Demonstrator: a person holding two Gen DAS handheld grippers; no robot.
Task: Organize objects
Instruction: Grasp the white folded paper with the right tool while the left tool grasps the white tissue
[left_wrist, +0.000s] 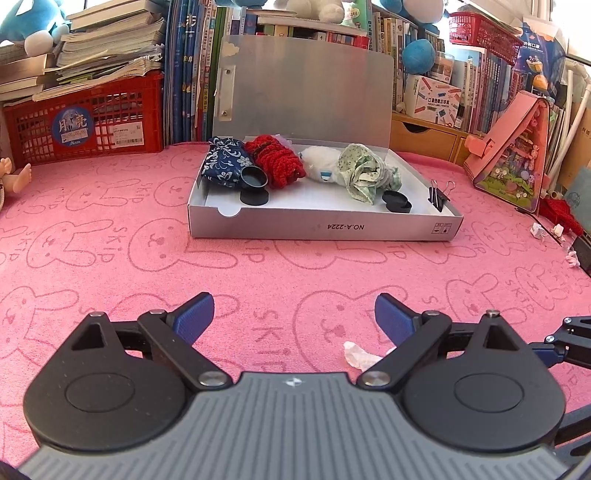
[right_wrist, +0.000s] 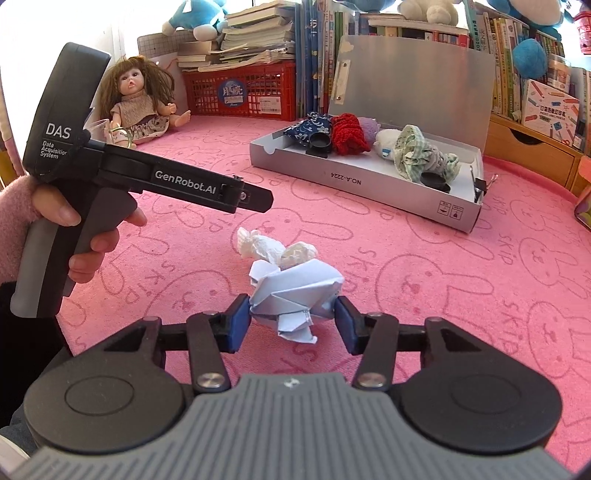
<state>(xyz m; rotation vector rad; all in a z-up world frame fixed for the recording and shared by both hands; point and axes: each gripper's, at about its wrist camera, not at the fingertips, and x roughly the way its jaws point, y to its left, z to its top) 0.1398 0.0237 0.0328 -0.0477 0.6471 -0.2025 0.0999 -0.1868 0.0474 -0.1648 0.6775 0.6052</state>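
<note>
A grey open box (left_wrist: 325, 229) (right_wrist: 354, 184) lies on the pink cloth, holding a blue floral pouch (left_wrist: 223, 166), a red knitted piece (left_wrist: 275, 160), a white plush (left_wrist: 319, 168), a green floral cloth (left_wrist: 364, 175), black round lids (left_wrist: 253, 179) and a binder clip (left_wrist: 439, 195). My right gripper (right_wrist: 293, 323) is shut on a crumpled pale blue paper ball (right_wrist: 295, 291). White crumpled tissue (right_wrist: 264, 245) lies just beyond it. My left gripper (left_wrist: 295, 317) is open and empty above the cloth; its body shows in the right wrist view (right_wrist: 147, 177).
A doll (right_wrist: 138, 103) sits at the far left by a red crate (left_wrist: 85, 122) stacked with books. Upright books line the back. A pink toy case (left_wrist: 513, 155) stands at the right. A tissue scrap (left_wrist: 360, 354) lies near my left gripper.
</note>
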